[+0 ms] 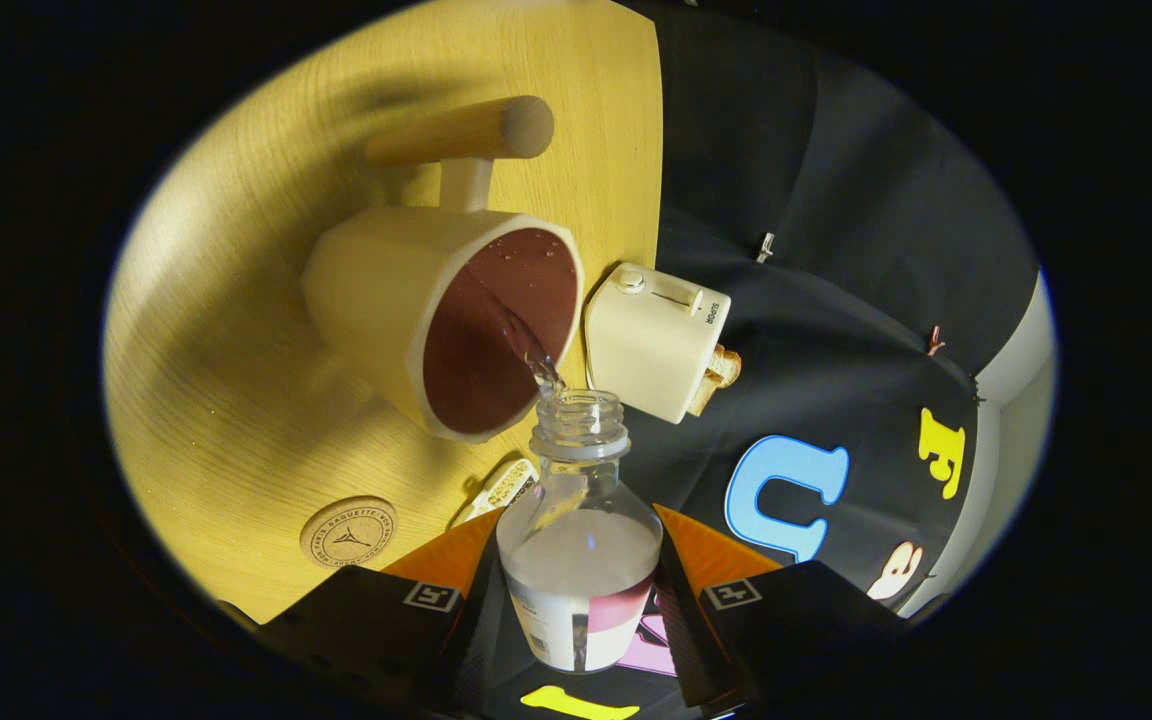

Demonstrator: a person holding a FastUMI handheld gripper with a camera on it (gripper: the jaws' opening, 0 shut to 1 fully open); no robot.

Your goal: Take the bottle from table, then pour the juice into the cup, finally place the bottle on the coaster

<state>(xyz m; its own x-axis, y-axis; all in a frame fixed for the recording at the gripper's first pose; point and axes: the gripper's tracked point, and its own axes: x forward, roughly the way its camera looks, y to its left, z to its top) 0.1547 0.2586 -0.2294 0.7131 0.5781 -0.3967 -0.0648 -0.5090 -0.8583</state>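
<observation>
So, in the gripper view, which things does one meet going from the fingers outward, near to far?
Clear plastic bottle held between the fingers → cream cup with dark red inside, receiving the stream → its wooden handle. The round wooden coaster lies beside the fingers, the cream toaster beside the cup.

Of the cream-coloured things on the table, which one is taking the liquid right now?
The cup with the wooden handle: the stream from the bottle, clamped in the gripper, runs into its dark inside. The toaster beside it gets none.

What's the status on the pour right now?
Tool shut on clear plastic bottle, tilted. Stream running from its open mouth into cream cup with wooden handle. Round wooden coaster free beside the tool. Cream toaster close beside the cup.
</observation>
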